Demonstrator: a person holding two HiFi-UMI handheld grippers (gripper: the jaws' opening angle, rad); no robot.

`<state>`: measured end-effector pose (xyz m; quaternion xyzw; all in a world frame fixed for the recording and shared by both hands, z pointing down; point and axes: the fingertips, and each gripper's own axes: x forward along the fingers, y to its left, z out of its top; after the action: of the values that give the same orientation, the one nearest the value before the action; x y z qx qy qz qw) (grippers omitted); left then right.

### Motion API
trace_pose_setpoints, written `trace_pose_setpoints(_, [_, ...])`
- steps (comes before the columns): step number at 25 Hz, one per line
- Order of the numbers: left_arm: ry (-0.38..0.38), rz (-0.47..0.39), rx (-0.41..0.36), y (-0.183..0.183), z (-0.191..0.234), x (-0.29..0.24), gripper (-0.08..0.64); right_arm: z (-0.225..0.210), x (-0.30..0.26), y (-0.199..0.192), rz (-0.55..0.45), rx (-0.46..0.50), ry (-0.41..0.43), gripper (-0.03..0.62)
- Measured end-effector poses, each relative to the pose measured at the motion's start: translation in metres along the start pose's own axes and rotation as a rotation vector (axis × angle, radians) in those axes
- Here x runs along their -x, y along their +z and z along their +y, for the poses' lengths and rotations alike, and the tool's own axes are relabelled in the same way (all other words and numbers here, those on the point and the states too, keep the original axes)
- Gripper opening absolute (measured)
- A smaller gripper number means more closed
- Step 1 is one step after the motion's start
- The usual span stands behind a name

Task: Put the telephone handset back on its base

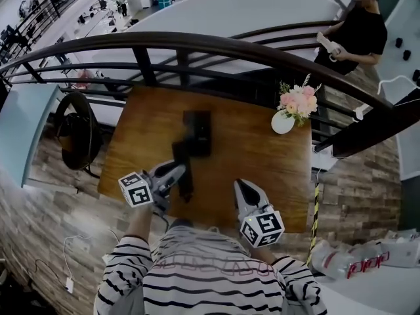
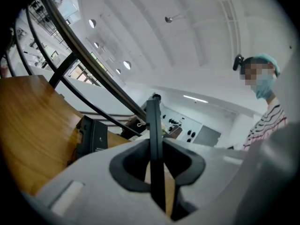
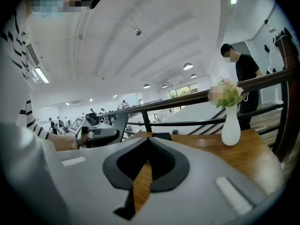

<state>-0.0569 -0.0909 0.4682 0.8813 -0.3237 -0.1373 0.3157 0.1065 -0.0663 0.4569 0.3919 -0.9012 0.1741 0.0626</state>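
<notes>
The black phone base (image 1: 199,131) sits near the middle of the wooden table (image 1: 262,163). My left gripper (image 1: 174,174) is shut on the black handset (image 1: 181,155), held just in front of the base and a little to its left. In the left gripper view the handset (image 2: 154,139) stands edge-on between the jaws, with the base (image 2: 93,137) ahead to the left. My right gripper (image 1: 242,186) hovers over the table's near right part; its fingertips meet with nothing between them. The right gripper view shows the base (image 3: 161,136) ahead and the left gripper (image 3: 89,136) at its left.
A white vase of pink flowers (image 1: 285,120) stands at the table's far right corner. A dark metal railing (image 1: 197,44) runs behind the table. A black chair (image 1: 75,131) is to the left. A person in black (image 1: 359,35) stands beyond the railing.
</notes>
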Motion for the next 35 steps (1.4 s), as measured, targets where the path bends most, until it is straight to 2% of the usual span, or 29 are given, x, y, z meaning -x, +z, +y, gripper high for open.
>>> trace_pose_setpoints(12, [-0.101,0.087,0.078,0.037,0.081,-0.037,0.075,0.001,-0.050,0.006,0.011,-0.032,-0.093,0.002])
trace_pose_setpoints(22, [-0.179,0.109,0.204,0.034,0.147,-0.062,0.075,-0.008,-0.064,-0.008,0.052,-0.063,-0.184,0.002])
trace_pose_setpoints(35, [-0.179,0.137,0.275,0.022,0.210,-0.083,0.074,-0.011,-0.094,-0.018,0.083,-0.081,-0.233,0.002])
